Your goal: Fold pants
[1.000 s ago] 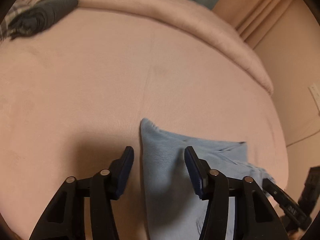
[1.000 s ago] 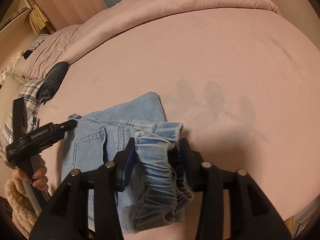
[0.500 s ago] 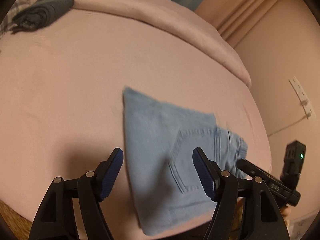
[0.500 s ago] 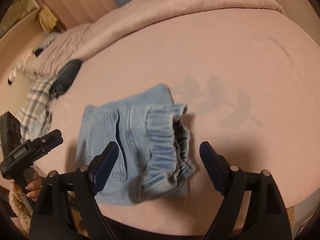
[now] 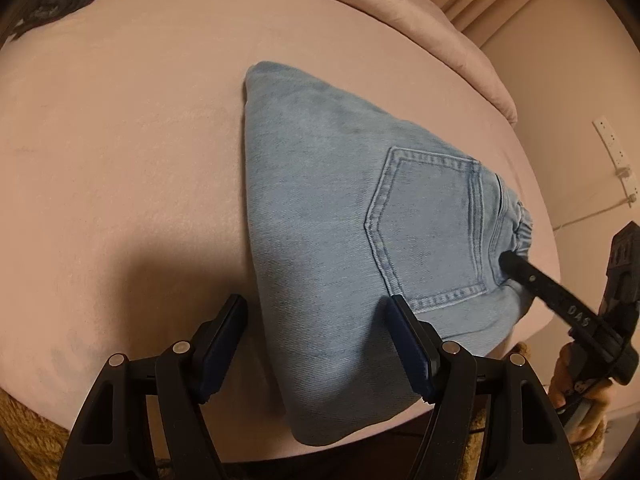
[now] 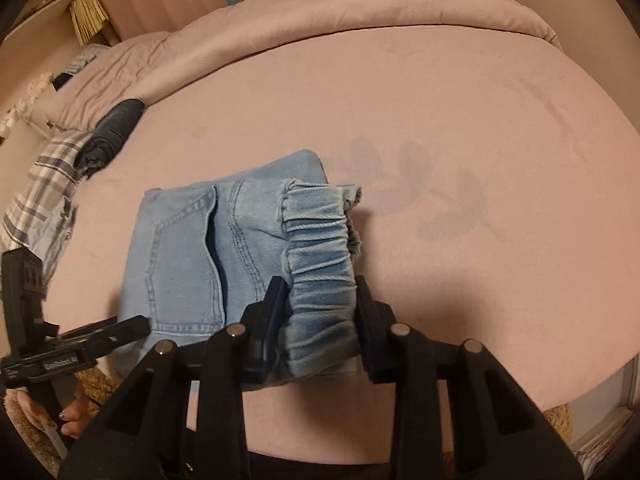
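The light blue denim pants [image 5: 344, 216] lie folded into a compact block near the front edge of the pink bed [image 5: 120, 140]; a back pocket faces up. My left gripper [image 5: 320, 344] is open, its jaws straddling the near left corner of the fold without gripping it. In the right wrist view the pants [image 6: 192, 248] show their gathered elastic waistband [image 6: 320, 264], and my right gripper [image 6: 320, 324] is shut on that waistband at the near end. The right gripper also shows in the left wrist view [image 5: 516, 264] at the pants' right edge.
A rolled dark garment [image 6: 112, 136] and a plaid cloth [image 6: 44, 192] lie at the bed's far left. A folded pink duvet [image 6: 360, 12] runs along the far side. A wall outlet with a cable [image 5: 612, 148] is at right. Brown rug [image 6: 92, 384] lies below the bed edge.
My right gripper was shut on the waistband, opened wide half a second ago, and has closed on the waistband again. My left gripper has drawn back toward the fold's near corner, staying open.
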Demonstrator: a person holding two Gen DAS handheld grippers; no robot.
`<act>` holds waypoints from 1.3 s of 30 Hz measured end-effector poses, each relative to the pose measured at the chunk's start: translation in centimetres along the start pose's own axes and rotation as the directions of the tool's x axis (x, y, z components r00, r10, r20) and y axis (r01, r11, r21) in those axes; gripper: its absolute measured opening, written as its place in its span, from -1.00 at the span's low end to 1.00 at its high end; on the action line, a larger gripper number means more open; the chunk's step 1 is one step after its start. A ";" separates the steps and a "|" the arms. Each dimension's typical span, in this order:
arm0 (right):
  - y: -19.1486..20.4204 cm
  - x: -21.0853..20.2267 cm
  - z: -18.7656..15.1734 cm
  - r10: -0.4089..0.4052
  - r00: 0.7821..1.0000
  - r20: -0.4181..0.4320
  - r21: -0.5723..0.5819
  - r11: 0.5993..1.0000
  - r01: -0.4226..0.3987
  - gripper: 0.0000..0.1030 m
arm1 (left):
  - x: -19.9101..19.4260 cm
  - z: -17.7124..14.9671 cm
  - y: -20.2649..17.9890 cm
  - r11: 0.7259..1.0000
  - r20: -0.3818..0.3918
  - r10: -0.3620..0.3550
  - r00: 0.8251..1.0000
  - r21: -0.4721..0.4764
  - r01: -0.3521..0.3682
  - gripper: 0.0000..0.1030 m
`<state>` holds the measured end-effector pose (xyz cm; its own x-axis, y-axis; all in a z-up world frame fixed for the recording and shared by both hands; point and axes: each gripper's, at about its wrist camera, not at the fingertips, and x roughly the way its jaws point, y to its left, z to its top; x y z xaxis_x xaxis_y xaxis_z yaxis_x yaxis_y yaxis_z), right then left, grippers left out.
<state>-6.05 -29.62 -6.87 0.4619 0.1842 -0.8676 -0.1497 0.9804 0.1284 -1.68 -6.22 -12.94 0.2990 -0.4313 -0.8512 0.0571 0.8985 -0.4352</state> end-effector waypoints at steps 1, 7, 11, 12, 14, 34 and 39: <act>-0.1 0.3 -0.2 -0.008 1.000 -0.004 0.002 1.000 0.008 -0.37 | 0.0 -0.1 -0.2 1.000 0.003 0.002 1.000 0.003 -0.002 0.38; -1.0 1.5 -0.3 -0.003 1.000 -0.026 0.018 1.000 0.003 -0.33 | 0.1 -0.7 0.1 1.000 0.009 0.008 1.000 0.016 -0.008 0.38; -1.4 2.2 -0.2 0.009 0.999 -0.034 0.039 0.999 -0.008 -0.28 | 0.2 -0.9 0.4 1.000 0.005 -0.006 1.000 0.016 0.006 0.40; -1.4 2.2 -0.3 0.010 0.999 -0.034 0.041 0.999 -0.008 -0.27 | 0.3 -0.8 0.4 1.000 0.003 -0.011 1.000 0.013 0.011 0.40; -1.5 2.4 -0.4 0.013 0.999 -0.039 0.050 0.999 -0.011 -0.25 | 0.2 -0.7 0.6 1.000 0.004 -0.019 1.000 0.011 0.019 0.41; -5.3 -3.4 -0.6 0.077 0.989 0.127 0.184 0.978 -0.100 0.69 | -1.5 -0.2 1.6 0.994 0.046 0.091 0.995 0.059 -0.094 0.84; -6.7 -2.7 -0.5 0.175 0.975 0.135 0.265 0.942 -0.206 0.86 | -1.6 0.2 3.1 0.998 0.052 0.061 0.997 0.008 -0.061 0.84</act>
<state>-6.75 -36.77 -5.62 0.5422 0.3609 -0.7588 -0.0042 0.9042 0.4271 -1.78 -2.73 -12.90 0.3513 -0.3712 -0.8595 0.0461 0.9238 -0.3801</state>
